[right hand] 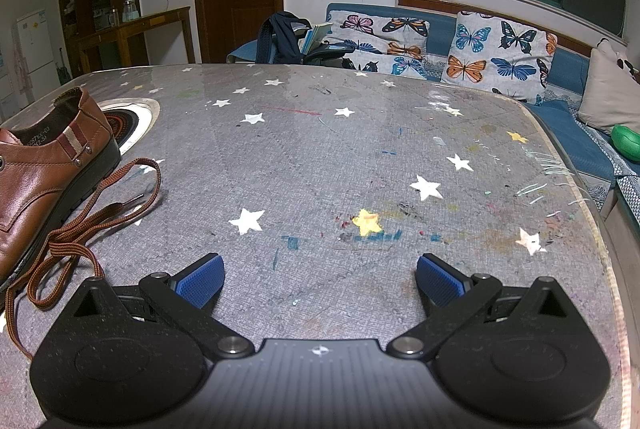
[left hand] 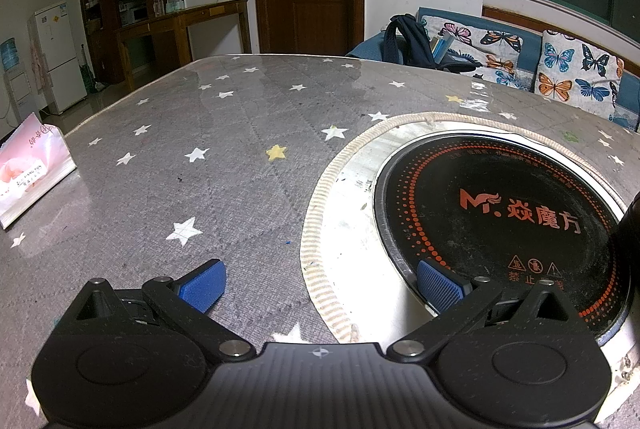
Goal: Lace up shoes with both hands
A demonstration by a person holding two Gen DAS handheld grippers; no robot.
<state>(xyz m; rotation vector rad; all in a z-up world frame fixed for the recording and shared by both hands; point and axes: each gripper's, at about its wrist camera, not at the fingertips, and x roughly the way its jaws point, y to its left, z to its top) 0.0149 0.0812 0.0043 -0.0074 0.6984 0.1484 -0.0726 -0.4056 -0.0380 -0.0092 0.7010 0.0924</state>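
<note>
A glossy brown leather shoe [right hand: 38, 173] with a black sole and a red-and-white striped heel tab rests at the left edge of the right wrist view on a grey star-patterned desk [right hand: 320, 157], its flat brown lace [right hand: 76, 233] trailing loose in loops beside it. The right tool [right hand: 319, 283] hovers nearby, blue-padded jaws spread wide and empty. The left tool [left hand: 320, 287] is likewise wide open, over a round black induction cooktop [left hand: 500, 213] set in the desk.
</note>
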